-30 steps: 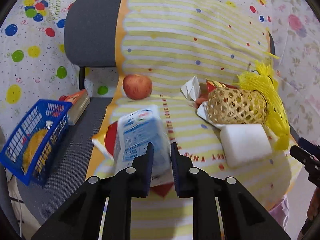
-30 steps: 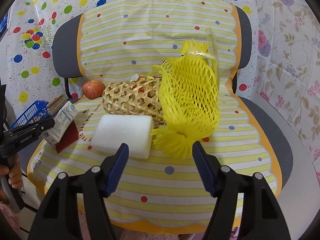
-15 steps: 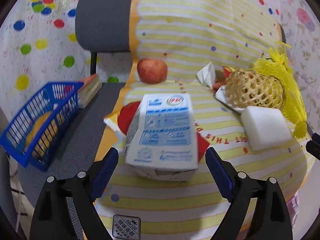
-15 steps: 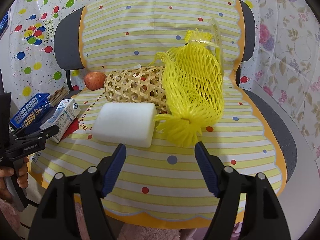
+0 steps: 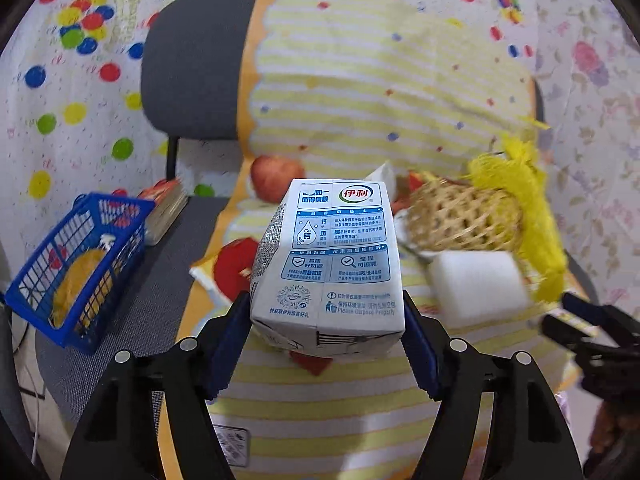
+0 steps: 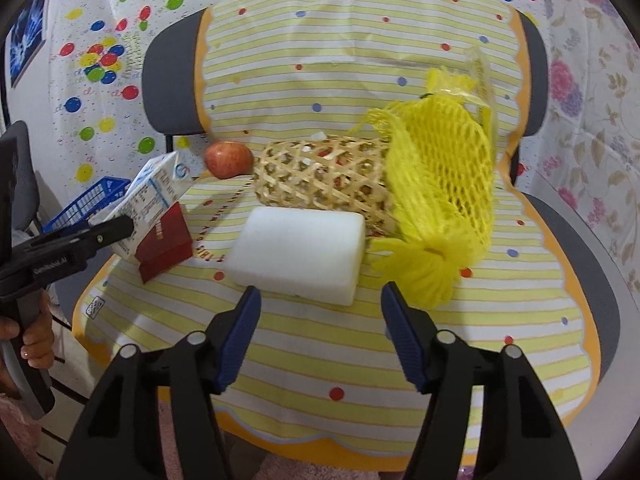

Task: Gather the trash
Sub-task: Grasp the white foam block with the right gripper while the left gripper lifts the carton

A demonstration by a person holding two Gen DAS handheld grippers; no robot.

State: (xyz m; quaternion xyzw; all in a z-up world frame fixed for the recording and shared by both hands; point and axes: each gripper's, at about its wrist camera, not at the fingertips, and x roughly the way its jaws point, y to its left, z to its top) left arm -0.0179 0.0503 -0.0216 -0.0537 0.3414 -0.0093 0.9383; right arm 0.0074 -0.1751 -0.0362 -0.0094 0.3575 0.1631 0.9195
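Nearest to us, our left gripper (image 5: 326,344) has its jaws closed on the sides of a white and blue milk carton (image 5: 330,264), pinching it near its lower end; from the right wrist view the carton (image 6: 150,200) sits tilted, its top pointing up and away. Our right gripper (image 6: 320,336) hangs with its jaws wide apart and nothing between them, above the yellow striped cloth (image 6: 360,360) that covers the grey chair (image 6: 576,248).

Just beyond the right gripper's fingertips lies a white foam block (image 6: 298,254), the first thing in its path. Just beside the carton lies a dark red packet (image 6: 164,242), partly hidden by it in the left wrist view. To the left, on the chair's bare seat, stands a blue basket (image 5: 78,264) with something yellow inside, and a book (image 5: 164,210) lies behind it.

Behind the foam block lies a woven bamboo basket (image 6: 320,176) on its side, touching a yellow mesh net (image 6: 440,196) to its right. A red apple (image 6: 228,159) rests farther back, just beside the bamboo basket's left end. A dotted sheet (image 6: 100,60) hangs behind everything.
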